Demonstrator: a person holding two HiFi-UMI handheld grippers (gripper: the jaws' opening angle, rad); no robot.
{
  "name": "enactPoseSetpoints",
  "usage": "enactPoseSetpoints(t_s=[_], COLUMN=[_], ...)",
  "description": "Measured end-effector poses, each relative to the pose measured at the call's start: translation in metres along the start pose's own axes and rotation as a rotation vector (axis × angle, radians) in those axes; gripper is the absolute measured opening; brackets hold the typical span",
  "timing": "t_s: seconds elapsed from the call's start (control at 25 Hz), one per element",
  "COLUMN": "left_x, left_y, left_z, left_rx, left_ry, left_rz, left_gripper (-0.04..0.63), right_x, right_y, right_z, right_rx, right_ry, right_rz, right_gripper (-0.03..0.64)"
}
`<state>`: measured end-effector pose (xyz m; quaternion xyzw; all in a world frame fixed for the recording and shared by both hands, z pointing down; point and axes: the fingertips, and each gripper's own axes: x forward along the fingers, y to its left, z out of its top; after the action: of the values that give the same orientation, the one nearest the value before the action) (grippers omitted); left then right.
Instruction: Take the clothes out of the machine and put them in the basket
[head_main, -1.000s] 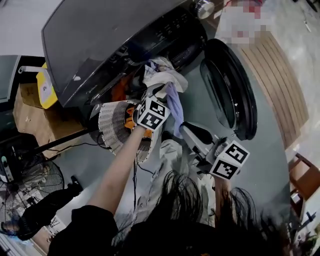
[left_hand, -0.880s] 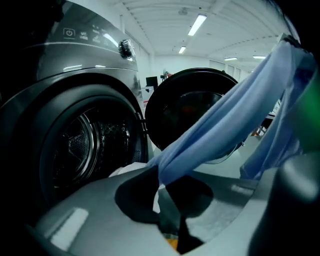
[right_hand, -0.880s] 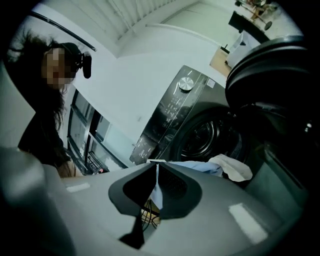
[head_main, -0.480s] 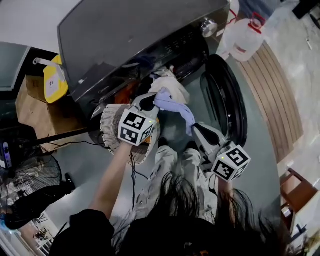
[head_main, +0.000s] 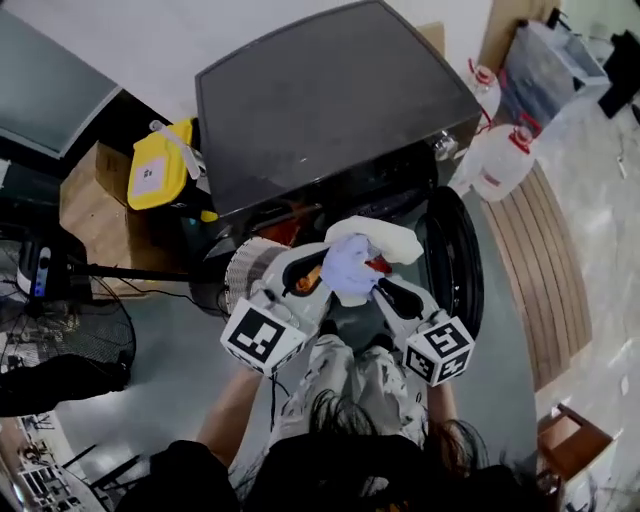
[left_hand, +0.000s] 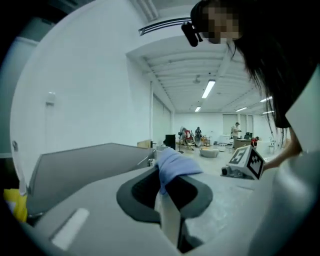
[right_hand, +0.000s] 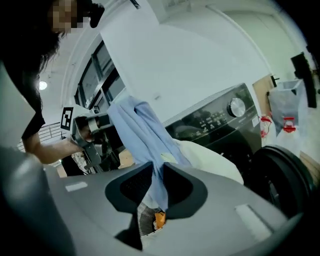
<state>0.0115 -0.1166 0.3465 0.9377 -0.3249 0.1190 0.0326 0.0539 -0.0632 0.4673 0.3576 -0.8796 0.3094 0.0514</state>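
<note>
1 blue cloth (head_main: 350, 268), 1 wht garment (head_main: 388, 238), 1 basket (head_main: 248, 272), 1 machine (head_main: 320, 110).

machine (head_main: 330, 110): smooth dark metal | garment (head_main: 350, 268): soft cloth | basket (head_main: 245, 275): perforated plastic

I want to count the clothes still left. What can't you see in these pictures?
Inside of the machine: head view, blue cloth and white cloth cover the opening.
Inside of the basket: head view, left gripper overlaps it.
The panel print: right gripper view, too small to read.
</note>
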Motion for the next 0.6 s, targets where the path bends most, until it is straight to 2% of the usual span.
enactPoseSetpoints(t_s=[0.16, 0.24, 0.36, 0.48, 0.6], left_x=[-0.030, -0.045, -0.067, -0.091, -0.114], left_y=[-0.011, -0.016, -0.029, -0.043, -0.058], left_z=[0.050, 0.071, 0.092, 0.105, 0.119], left_rx=[0.059, 0.113, 0.205, 0.252, 0.250], left_ry=[-0.057, -0.076, -0.049, -0.015, -0.023], left_rz=[0.021, 0.034, 0.053, 0.077, 0.116], left_gripper=[0.031, 0.031, 0.031, 0.031, 0.031], right_x=[0.006, 0.005, 0.002, 0.007, 0.015], right_y=[0.037, 0.048, 0.062, 0.080, 0.105], right_z=[0.015, 0.023, 0.034, 0.048, 0.069], right_rx=[-0.041, -0.046, -0.079, -0.115, -0.117], right_ry=[0.009, 0.001, -0.011, -0.025, -0.075], right_rz=[0.047, 0.053, 0.057, 0.091, 0.167], right_gripper=[0.265, 0.341, 0.435, 0.453, 0.404])
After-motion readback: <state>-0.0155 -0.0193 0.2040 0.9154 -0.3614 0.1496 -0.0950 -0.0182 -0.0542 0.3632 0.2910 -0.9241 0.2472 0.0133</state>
